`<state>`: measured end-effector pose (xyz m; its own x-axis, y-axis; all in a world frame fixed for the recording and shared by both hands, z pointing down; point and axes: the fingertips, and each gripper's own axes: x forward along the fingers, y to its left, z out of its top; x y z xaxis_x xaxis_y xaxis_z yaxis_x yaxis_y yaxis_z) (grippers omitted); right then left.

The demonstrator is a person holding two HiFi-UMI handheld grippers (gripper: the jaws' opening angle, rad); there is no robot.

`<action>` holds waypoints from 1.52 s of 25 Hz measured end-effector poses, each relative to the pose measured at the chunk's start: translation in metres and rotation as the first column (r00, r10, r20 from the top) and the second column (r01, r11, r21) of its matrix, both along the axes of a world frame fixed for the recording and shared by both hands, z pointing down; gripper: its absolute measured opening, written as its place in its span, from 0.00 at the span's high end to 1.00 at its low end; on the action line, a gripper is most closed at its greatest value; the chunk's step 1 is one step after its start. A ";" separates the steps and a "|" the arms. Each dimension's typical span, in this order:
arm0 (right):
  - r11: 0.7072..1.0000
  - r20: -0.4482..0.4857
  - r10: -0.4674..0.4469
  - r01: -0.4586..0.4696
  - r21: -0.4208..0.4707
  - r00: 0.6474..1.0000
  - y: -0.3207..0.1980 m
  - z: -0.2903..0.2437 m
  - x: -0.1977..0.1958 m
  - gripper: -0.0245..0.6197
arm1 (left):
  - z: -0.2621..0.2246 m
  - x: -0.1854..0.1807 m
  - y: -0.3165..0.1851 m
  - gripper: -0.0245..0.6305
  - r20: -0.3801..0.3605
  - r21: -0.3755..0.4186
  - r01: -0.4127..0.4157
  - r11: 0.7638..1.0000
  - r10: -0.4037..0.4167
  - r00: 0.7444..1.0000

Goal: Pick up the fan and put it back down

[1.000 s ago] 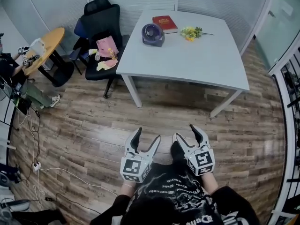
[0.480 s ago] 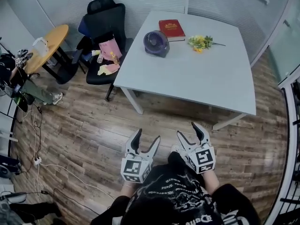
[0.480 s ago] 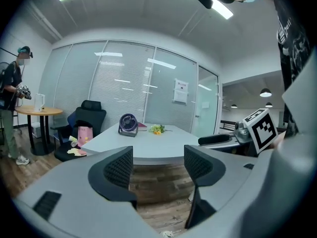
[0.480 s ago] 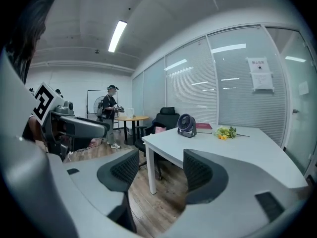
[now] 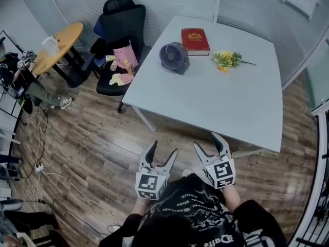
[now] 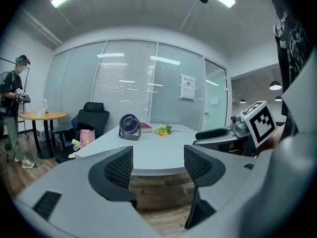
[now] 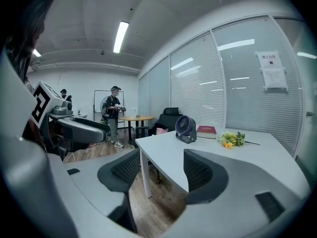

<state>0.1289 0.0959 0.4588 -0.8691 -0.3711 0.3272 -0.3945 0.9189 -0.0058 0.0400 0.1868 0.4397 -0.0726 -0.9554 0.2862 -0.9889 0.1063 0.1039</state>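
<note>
Purple fan (image 5: 174, 57) stands beside red book (image 5: 195, 40), cover lettering unreadable.

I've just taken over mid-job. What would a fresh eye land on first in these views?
The purple fan stands upright at the far left of the white table, a red book behind it and yellow flowers to its right. In the foreground the left gripper and right gripper are held on the table's near side, jaws apart with nothing between them; the right's have just closed slightly.
</note>
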 end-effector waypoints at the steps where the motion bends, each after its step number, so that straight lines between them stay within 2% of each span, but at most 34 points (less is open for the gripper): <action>1: 1.000 0.000 -0.007 0.007 0.001 1.000 -0.006 0.000 -0.001 0.54 | 0.001 0.001 -0.006 0.43 -0.001 0.000 0.005 1.000 -0.005 1.000; 7: 1.000 0.005 -0.023 0.023 0.013 1.000 -0.037 -0.002 -0.004 0.54 | 0.005 0.005 -0.038 0.43 0.002 -0.009 0.011 1.000 -0.011 1.000; 14: 1.000 -0.012 -0.011 0.011 0.008 1.000 -0.047 -0.002 -0.005 0.54 | 0.006 -0.004 -0.049 0.44 -0.014 -0.014 0.018 1.000 -0.018 1.000; 19: 0.999 0.050 0.046 -0.044 -0.030 0.998 -0.054 -0.003 -0.017 0.55 | 0.021 -0.023 -0.060 0.46 -0.017 -0.038 0.025 0.999 -0.026 1.000; 23: 0.997 0.033 0.065 -0.064 -0.030 0.997 -0.062 0.004 -0.032 0.55 | 0.033 -0.037 -0.077 0.46 -0.044 -0.083 -0.033 0.996 0.030 0.999; 31: 0.985 0.024 0.164 -0.162 -0.052 0.986 -0.117 0.012 -0.085 0.55 | 0.028 -0.104 -0.133 0.46 -0.022 -0.076 -0.081 0.994 0.079 0.997; 38: 0.977 -0.005 0.214 -0.214 -0.023 0.977 -0.165 0.014 -0.145 0.55 | 0.033 -0.182 -0.184 0.46 -0.030 -0.080 -0.098 0.992 0.096 0.995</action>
<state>-0.0165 -0.0686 0.4727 -0.7697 -0.5405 0.3397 -0.5820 0.8128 -0.0253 -0.1418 0.0031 0.4725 0.0276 -0.9310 0.3641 -0.9920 0.0194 0.1249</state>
